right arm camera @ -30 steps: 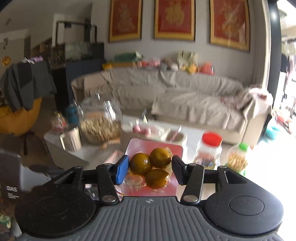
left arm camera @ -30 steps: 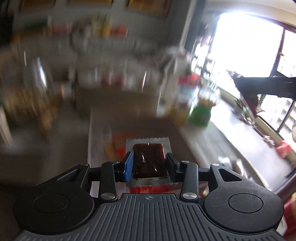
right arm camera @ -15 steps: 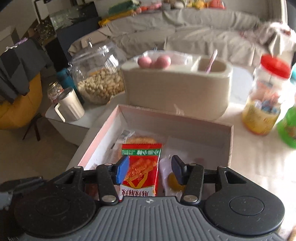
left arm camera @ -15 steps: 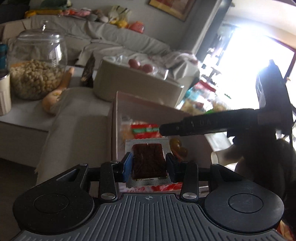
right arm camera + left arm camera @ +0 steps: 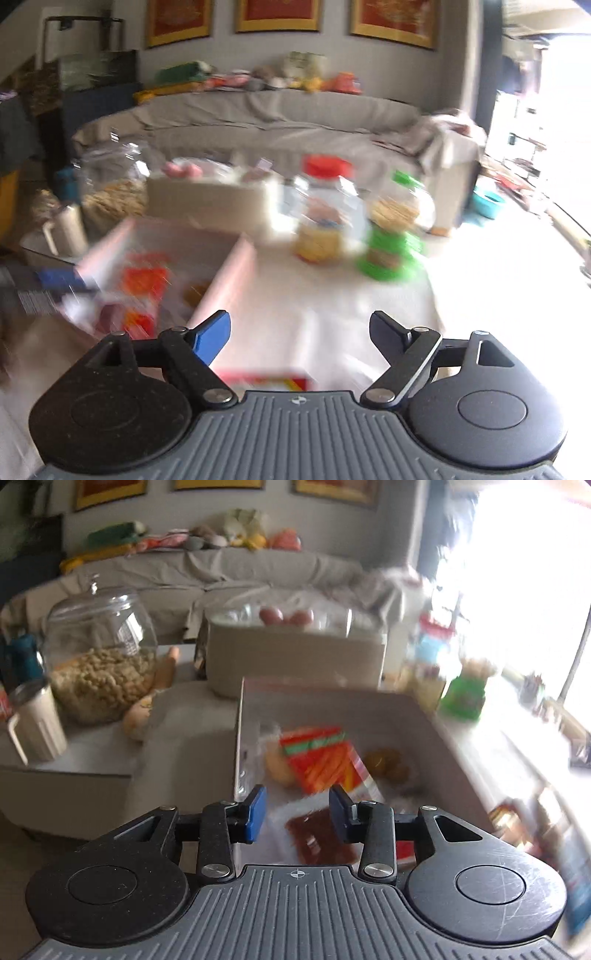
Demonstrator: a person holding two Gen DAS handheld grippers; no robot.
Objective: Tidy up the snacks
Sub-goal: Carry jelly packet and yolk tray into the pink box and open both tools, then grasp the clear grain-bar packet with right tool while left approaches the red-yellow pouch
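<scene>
Over the box: the left gripper (image 5: 297,818) is held above the near end of the open cardboard box (image 5: 454,746), fingers spread, nothing pinched.
Dark snack: the brown sealed packet (image 5: 319,836) is seen lying in the box just below the blue pads (image 5: 256,814), apparently free of them.
Other contents: a red-orange cracker packet (image 5: 321,762) and amber sweets (image 5: 386,764) are seen farther in.
Step judged: withdrawal is best made straight up, so that the packets are not dragged.
Right gripper (image 5: 301,338): held wide open over the bare tablecloth (image 5: 332,314), right of the box, with a blurred red-edged packet (image 5: 264,380) just near it.
</scene>
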